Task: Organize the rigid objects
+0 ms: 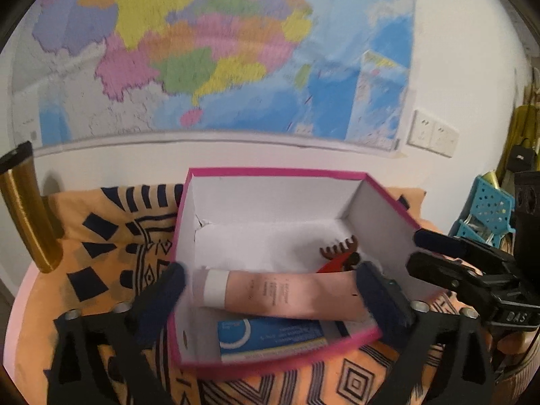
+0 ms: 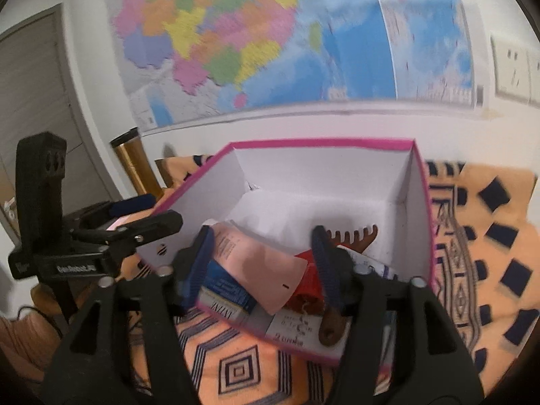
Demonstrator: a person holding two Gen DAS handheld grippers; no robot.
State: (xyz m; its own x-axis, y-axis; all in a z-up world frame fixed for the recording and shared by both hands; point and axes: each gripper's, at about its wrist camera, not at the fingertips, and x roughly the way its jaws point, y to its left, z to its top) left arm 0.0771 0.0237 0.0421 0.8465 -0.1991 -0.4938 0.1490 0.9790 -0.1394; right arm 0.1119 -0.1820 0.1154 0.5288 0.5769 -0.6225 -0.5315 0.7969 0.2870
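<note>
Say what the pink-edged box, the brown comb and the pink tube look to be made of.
Box: likely cardboard, matte white inside, with thin flat walls and folded corners.
Comb: probably wood, possibly brown plastic; dull, blur hides any grain.
Tube: apparently soft plastic, satin pink, flattened at its crimped end.

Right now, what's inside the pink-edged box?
Inside the pink-edged box: a pink tube lying across a blue carton, a brown wooden comb, a red packet and a white carton. Whatever lies beneath them is covered.
</note>
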